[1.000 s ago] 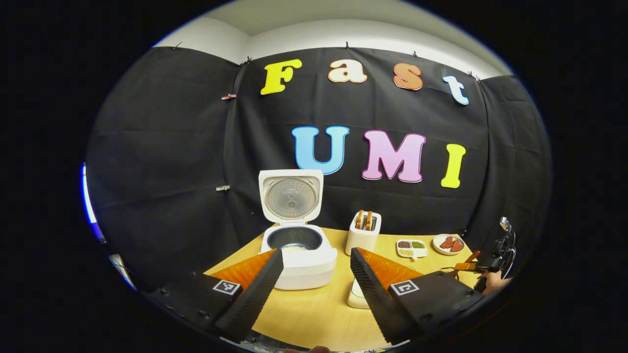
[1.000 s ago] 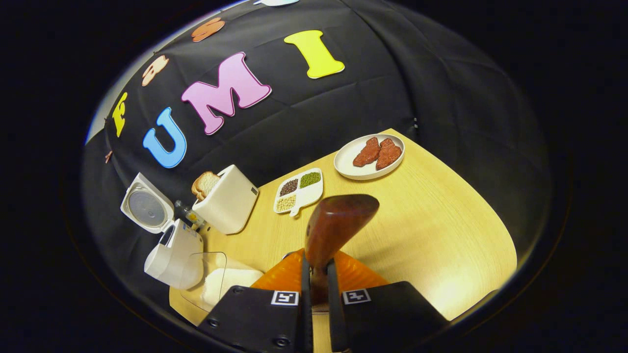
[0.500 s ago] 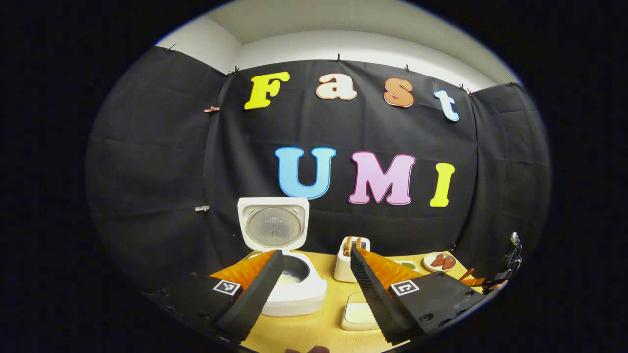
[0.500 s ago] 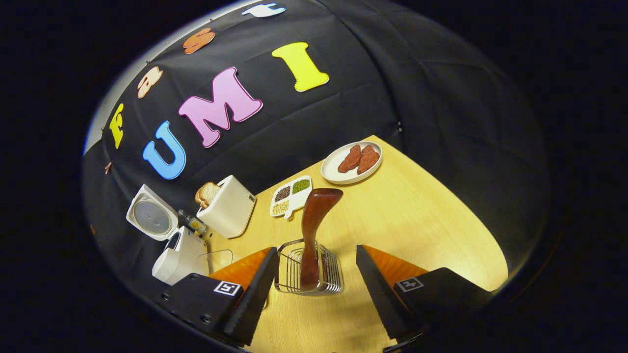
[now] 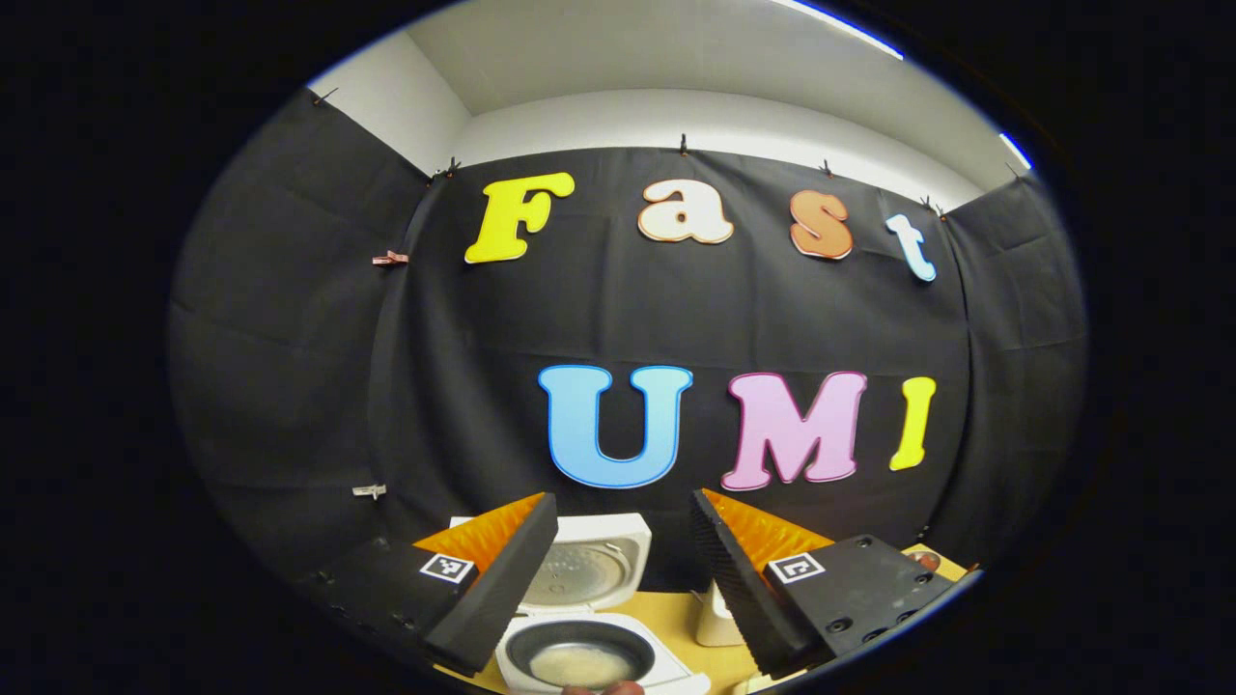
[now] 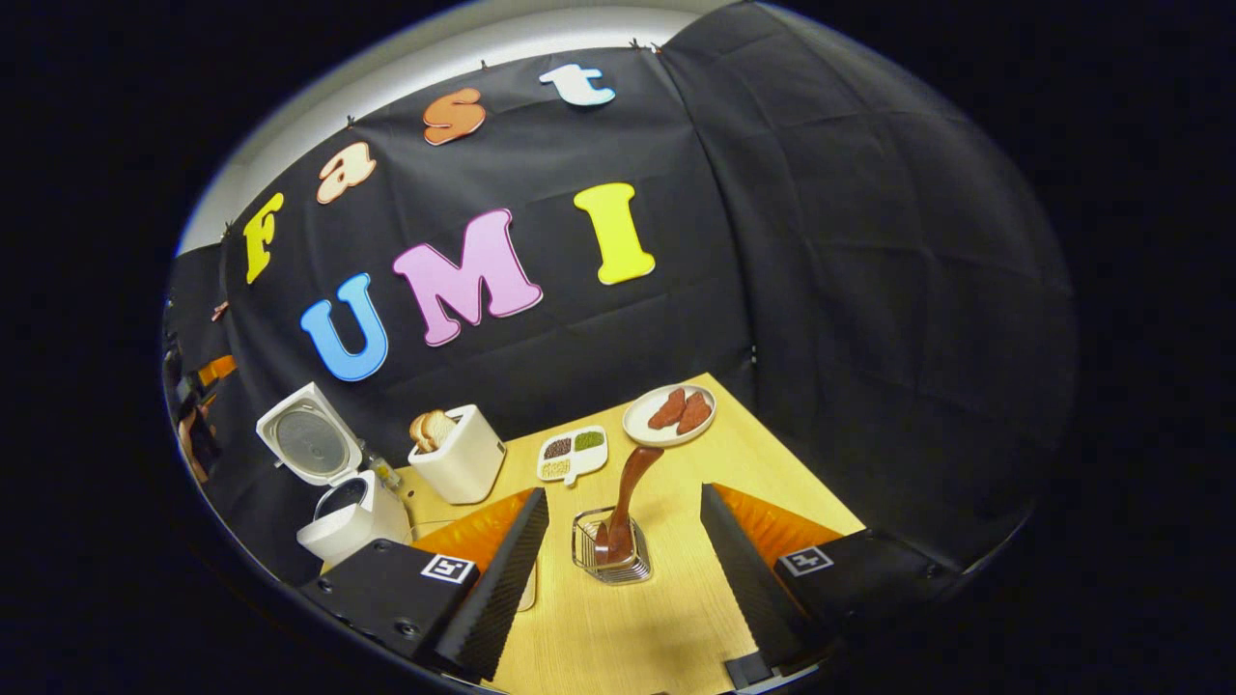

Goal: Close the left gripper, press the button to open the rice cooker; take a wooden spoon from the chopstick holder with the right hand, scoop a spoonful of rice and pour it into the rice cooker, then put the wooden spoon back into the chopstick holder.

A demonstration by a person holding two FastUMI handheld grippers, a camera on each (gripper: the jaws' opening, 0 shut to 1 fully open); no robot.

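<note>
In the left gripper view, the left gripper (image 5: 618, 579) is hanging above the rice cooker (image 5: 589, 661) with its fingers spread apart and gripping nothing. The cooker's one lid (image 5: 587, 571) is standing upright behind the pot, and a pale layer of rice is lying in the dark bowl, so the opening and pouring steps look finished (my reading, from the open lid and the rice). A single white toaster (image 5: 716, 618) is peeking out just right of the cooker.

In the right gripper view, the right gripper (image 6: 623, 569) is hovering over the table (image 6: 676, 637) with its fingers wide apart and holding nothing. One wooden spoon (image 6: 630, 497) is standing handle-down in the one wire chopstick holder (image 6: 608, 555), leaning slightly, between the two fingers; it looks to have been returned there. Taking the holder as the landmark: one toaster (image 6: 459, 463) with bread in it is sitting to its left, and the open rice cooker (image 6: 348, 516) farther left. One divided tray (image 6: 573, 454) with three kinds of grain is lying just behind the holder. One plate (image 6: 642, 430) with two reddish slices is sitting behind it to the right.
</note>
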